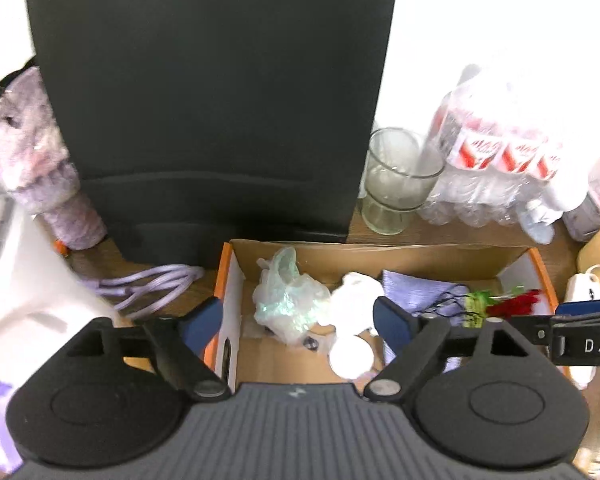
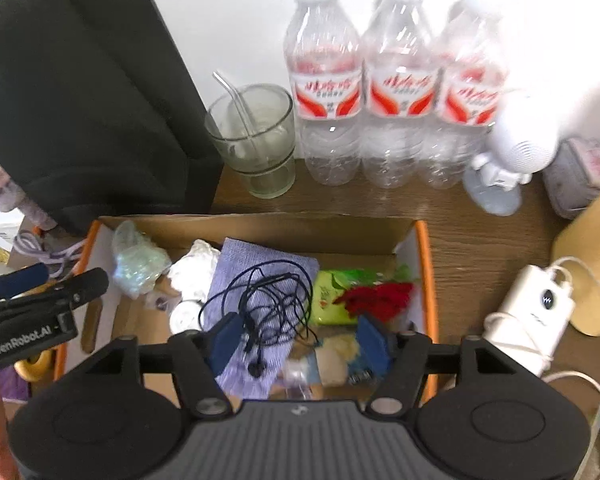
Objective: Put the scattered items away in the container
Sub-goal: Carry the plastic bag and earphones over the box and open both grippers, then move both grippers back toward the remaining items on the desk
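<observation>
Open cardboard box (image 2: 425,264), orange rim, mid-desk: holds crumpled clear bag (image 2: 138,260), white wad (image 2: 194,266), lilac cloth (image 2: 260,280) under tangled black earphones (image 2: 268,300), green pack (image 2: 332,296), red item (image 2: 376,300).

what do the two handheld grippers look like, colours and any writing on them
Both match: a grey ribbed body, two round black discs at its sides, black linkage arms with silver pivot bolts, and dark blue finger pads. Seen from the left gripper, the right one's side reads "DAS" in white; from the right gripper, the left gripper reads "GenRobot.AI".
</observation>
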The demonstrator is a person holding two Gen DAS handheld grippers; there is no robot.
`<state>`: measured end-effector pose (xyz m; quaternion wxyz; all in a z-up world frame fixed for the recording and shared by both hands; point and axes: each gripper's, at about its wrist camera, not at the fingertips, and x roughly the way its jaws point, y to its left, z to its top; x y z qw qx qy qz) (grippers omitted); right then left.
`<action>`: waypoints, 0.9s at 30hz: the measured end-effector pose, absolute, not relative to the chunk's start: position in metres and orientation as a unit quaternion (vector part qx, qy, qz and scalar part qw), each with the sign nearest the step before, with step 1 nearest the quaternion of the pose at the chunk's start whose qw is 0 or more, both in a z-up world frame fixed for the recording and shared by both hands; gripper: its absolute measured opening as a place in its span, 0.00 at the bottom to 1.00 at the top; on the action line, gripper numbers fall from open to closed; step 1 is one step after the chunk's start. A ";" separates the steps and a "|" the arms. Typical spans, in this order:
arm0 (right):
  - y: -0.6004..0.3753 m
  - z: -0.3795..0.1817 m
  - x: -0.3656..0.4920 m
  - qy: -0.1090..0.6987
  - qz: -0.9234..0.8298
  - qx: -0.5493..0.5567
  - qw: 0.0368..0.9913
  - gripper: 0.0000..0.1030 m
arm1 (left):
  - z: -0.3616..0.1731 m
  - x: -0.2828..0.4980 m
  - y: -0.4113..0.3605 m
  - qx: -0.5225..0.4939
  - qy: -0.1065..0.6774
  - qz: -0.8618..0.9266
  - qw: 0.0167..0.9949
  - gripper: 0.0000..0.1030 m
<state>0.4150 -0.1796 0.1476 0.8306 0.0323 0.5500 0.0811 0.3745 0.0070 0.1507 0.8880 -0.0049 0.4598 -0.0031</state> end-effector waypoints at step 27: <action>-0.189 0.285 0.256 0.442 0.090 0.007 0.893 0.84 | 0.269 0.212 -0.011 0.012 0.374 0.010 0.927 0.99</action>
